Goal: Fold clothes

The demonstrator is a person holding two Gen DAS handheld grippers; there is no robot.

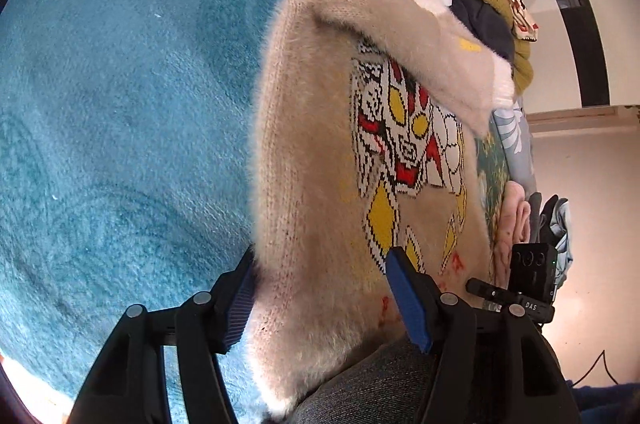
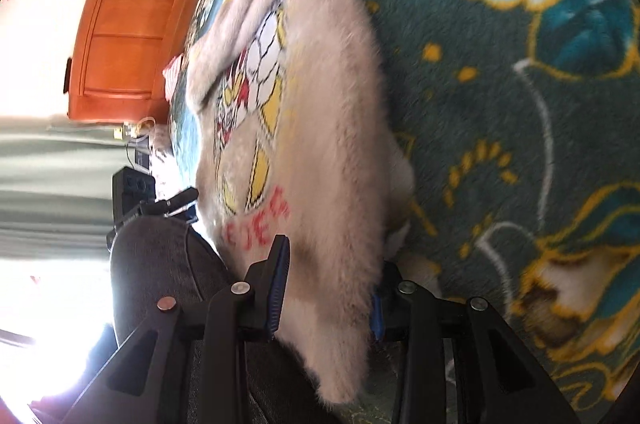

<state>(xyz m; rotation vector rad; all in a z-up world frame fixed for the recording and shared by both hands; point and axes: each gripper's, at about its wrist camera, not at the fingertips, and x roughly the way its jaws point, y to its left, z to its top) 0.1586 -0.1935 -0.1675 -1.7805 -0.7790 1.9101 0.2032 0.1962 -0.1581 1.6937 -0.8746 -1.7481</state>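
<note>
— What is seen of the sweater [image 1: 320, 151]?
— A fuzzy beige knit, with a red, yellow, black and white figure and red letters on its front. One sleeve [image 1: 404, 35] is folded across the chest.
— And its pose?
— It is spread on the bed, its hem nearest both cameras.

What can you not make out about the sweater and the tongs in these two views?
- Left wrist view: the sweater's hem, hidden behind the left tongs.
- Right wrist view: the red lettering, too blurred to read.
- Right wrist view: whether the right tongs' pads actually pinch; fluffy fabric covers them.
</note>
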